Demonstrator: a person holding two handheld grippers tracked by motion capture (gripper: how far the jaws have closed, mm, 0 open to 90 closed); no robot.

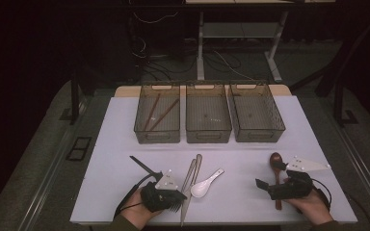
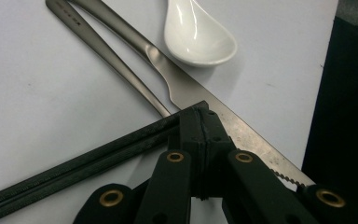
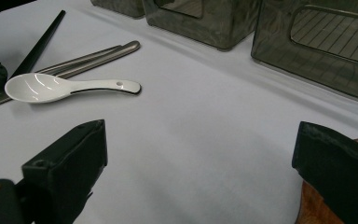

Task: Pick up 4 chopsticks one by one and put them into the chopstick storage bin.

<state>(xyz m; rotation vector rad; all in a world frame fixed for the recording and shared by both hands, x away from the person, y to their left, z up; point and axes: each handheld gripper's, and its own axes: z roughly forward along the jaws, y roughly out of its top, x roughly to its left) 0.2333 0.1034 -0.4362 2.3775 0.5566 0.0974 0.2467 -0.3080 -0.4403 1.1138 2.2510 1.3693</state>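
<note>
A person sits at a white worktop [image 1: 125, 125] sorting cutlery into three mesh bins [image 1: 208, 119] along the far side. The left gripper [image 1: 166, 195] has its fingers closed tight on a pair of black chopsticks [image 2: 79, 168], pinched near one end, probably so they lift together. They lie at the near left, just beside a steel knife [image 2: 214, 109], a fork handle [image 2: 98, 46] and a white ceramic spoon [image 2: 198, 35]. The leftmost bin already holds brown chopsticks [image 1: 156, 114], a likely destination. The right gripper [image 1: 274, 185] has its fingers spread wide, empty, over a wooden spoon [image 1: 275, 159].
</note>
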